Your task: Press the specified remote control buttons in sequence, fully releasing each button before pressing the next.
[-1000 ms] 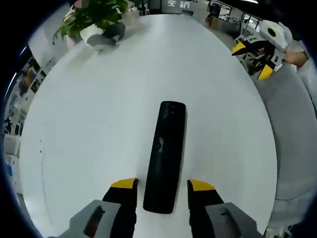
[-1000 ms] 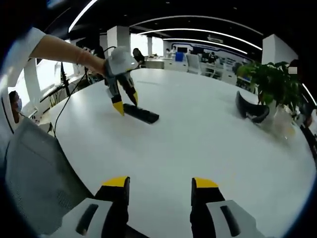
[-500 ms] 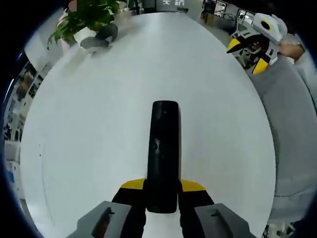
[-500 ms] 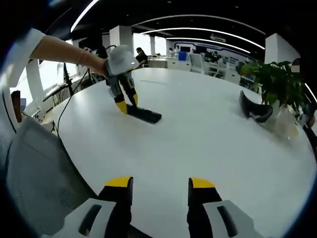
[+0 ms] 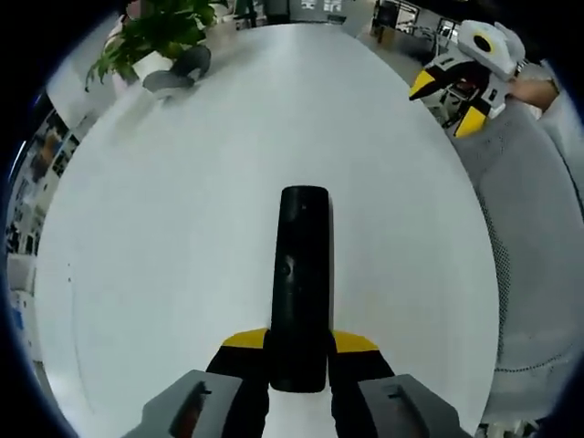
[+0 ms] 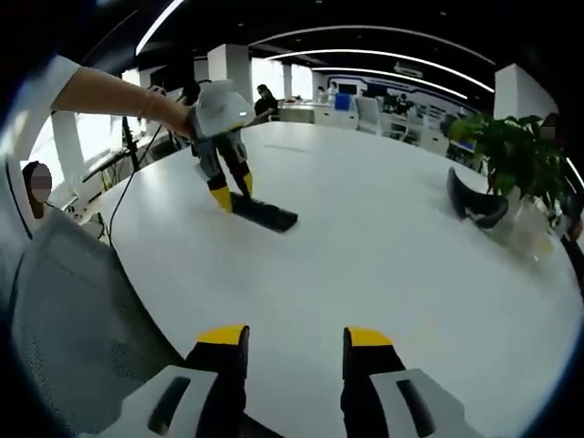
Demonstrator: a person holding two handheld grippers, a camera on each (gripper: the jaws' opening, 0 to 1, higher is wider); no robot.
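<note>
- My left gripper [image 5: 300,343] has its two yellow-tipped jaws closed in against the near end of the black remote control [image 5: 299,283], one jaw on each long side, so it is clamped on the remote.
- In the left gripper view the remote runs straight away from the jaws, lying flat on the white table [image 5: 182,228], with a small round button showing about halfway along its top face.
- From the right gripper view I see that same left gripper [image 6: 229,190] from the side, pointing down at the remote [image 6: 263,213], its yellow tips at the end of the remote nearest the person's hand [image 6: 219,108].
- My right gripper [image 6: 295,337] has its jaws parted with a clear gap between the yellow tips; nothing sits between them and they touch nothing, hovering above bare table near its edge.
- In the left gripper view the right gripper [image 5: 446,100] shows at the upper right, well apart from the remote, beyond the table edge and above a grey mesh chair back [image 5: 534,274].
- Far across the table stand a potted green plant [image 6: 506,151] and, just beside it, a dark curved object [image 6: 474,203] I cannot identify.
</note>
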